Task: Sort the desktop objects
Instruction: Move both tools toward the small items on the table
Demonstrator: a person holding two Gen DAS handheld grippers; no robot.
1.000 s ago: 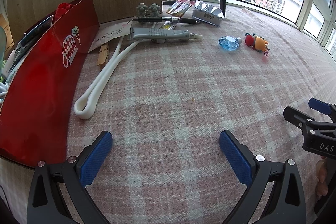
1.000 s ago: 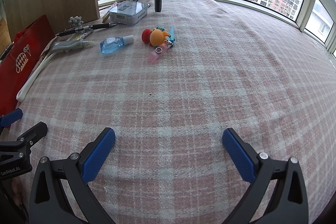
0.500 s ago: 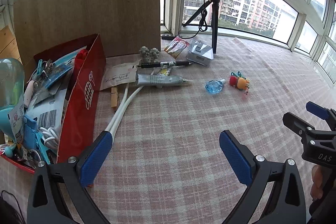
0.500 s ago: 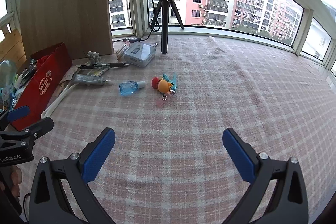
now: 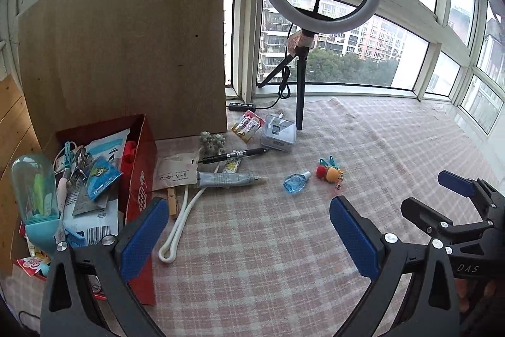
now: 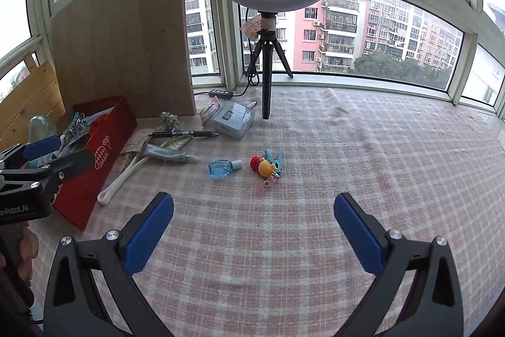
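Loose objects lie on a pink checked cloth (image 5: 284, 258): a black pen (image 5: 233, 155), a grey tube (image 5: 225, 179), a small blue bottle (image 5: 295, 182), an orange and red toy keychain (image 5: 329, 173), a clear box (image 5: 279, 133) and a white loop strap (image 5: 181, 223). A red box (image 5: 139, 188) at the left holds several items. My left gripper (image 5: 249, 237) is open and empty, raised above the cloth. My right gripper (image 6: 252, 229) is open and empty. The bottle (image 6: 222, 169), toy (image 6: 266, 166) and red box (image 6: 101, 153) also show in the right wrist view.
A ring light on a black tripod (image 5: 300, 103) stands at the back by the window. A wooden board (image 5: 126, 52) leans upright behind the red box. A teal bottle (image 5: 34, 198) stands in the box. A snack packet (image 5: 247, 125) and paper tag (image 5: 173, 172) lie near the pen.
Both grippers have risen and tilted up, so the views now take in the whole table, the ring light and the window. Both stay open and empty.
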